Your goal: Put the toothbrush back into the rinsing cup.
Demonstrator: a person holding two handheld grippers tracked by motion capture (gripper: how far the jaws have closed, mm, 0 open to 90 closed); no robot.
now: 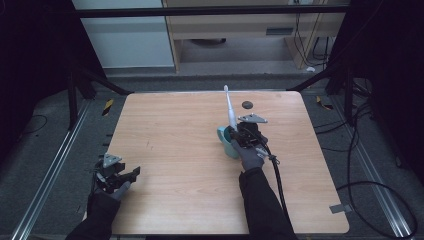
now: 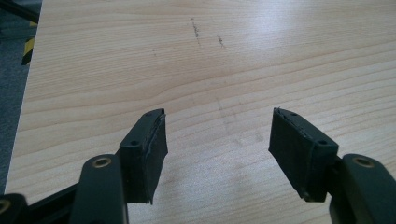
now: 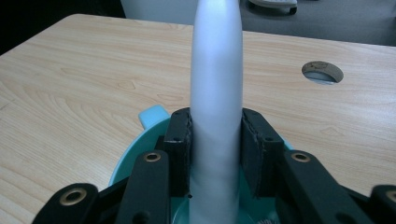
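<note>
A white electric toothbrush (image 1: 230, 111) stands nearly upright, head pointing up and away. My right gripper (image 1: 245, 134) is shut on its thick handle (image 3: 217, 93), both pads pressed against its sides. The handle's lower end reaches down into a teal cup (image 1: 226, 141) on the middle of the wooden table; the cup's rim and handle (image 3: 149, 122) show just below the jaws. Whether the toothbrush touches the cup's bottom is hidden. My left gripper (image 1: 131, 175) rests low at the table's front left, open (image 2: 217, 149) with only bare wood between its pads.
A round cable hole (image 1: 247, 104) lies in the table (image 1: 175, 150) behind the cup, also seen as a hole (image 3: 322, 72) at the right. Dark frame posts and cables surround the table. A black cable trails from the right gripper along the sleeve.
</note>
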